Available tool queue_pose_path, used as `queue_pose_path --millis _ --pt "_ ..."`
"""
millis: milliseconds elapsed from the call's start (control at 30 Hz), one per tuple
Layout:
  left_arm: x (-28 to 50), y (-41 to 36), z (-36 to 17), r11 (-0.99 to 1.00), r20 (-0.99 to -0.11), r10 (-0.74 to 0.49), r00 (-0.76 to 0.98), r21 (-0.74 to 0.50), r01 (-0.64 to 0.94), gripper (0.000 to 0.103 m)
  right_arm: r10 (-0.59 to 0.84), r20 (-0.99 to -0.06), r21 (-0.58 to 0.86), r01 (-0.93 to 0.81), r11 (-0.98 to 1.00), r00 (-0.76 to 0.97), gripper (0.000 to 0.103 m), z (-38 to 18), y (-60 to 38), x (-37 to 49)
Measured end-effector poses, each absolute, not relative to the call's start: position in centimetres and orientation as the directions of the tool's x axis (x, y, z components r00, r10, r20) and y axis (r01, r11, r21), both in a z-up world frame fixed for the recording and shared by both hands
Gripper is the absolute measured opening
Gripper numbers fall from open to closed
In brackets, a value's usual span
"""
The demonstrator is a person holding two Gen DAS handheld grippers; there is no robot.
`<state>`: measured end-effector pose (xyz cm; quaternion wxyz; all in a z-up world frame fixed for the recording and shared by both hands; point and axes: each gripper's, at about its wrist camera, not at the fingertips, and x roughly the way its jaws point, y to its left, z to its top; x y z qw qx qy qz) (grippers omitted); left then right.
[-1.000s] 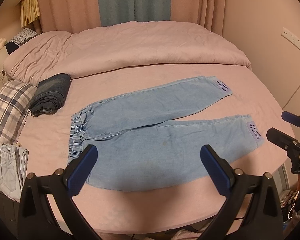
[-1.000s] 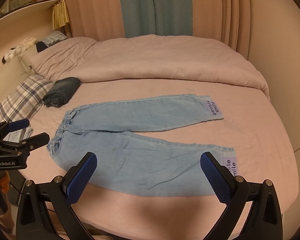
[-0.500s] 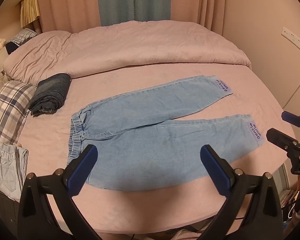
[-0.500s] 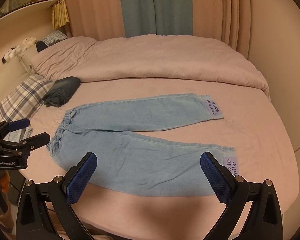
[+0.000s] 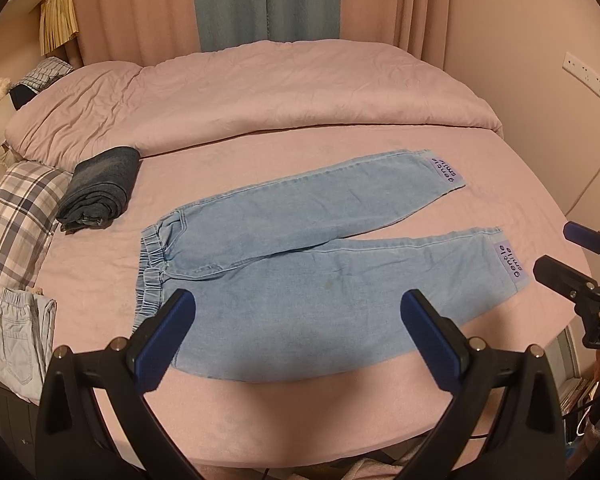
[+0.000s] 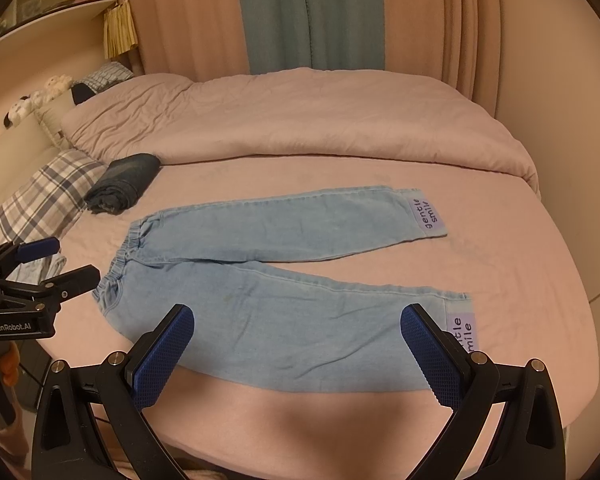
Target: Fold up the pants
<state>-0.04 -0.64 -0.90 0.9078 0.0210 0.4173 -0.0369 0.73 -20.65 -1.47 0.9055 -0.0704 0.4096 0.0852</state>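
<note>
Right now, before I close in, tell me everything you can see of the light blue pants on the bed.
The light blue pants look like soft, pale denim, lying flat and unfolded on the pink bed sheet. The gathered elastic waistband points toward the plaid pillow; the legs spread apart in a V toward the other side. Each cuff carries a lilac patch reading "gentle smile". A small dark spot marks the nearer leg. Neither gripper touches them; both hover open above the near edge.

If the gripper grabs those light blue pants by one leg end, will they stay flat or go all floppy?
Probably floppy: the light blue pants are soft denim lying limp and flat on the bed, so the rest would likely dangle. They look small and thin, so probably light. The elastic waistband may bunch up.
</note>
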Motion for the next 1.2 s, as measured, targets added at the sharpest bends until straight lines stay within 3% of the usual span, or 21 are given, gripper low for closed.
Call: queue_pose_path --millis 1033,1200 --pt "0.1 -1.0 -1.0 0.996 -0.762 -0.05 0.645 0.008 0.088 0.103 0.099 -0.757 -0.052 -0.211 0.976 0.646 0.103 -1.4 -20.9 0.9" --pt "0.8 -0.6 -2.1 0.987 -0.77 -0.149 0.621 -0.08 0.137 0.103 0.108 -0.762 -0.046 -0.22 0.974 0.638 0.103 -1.8 -20.7 0.9"
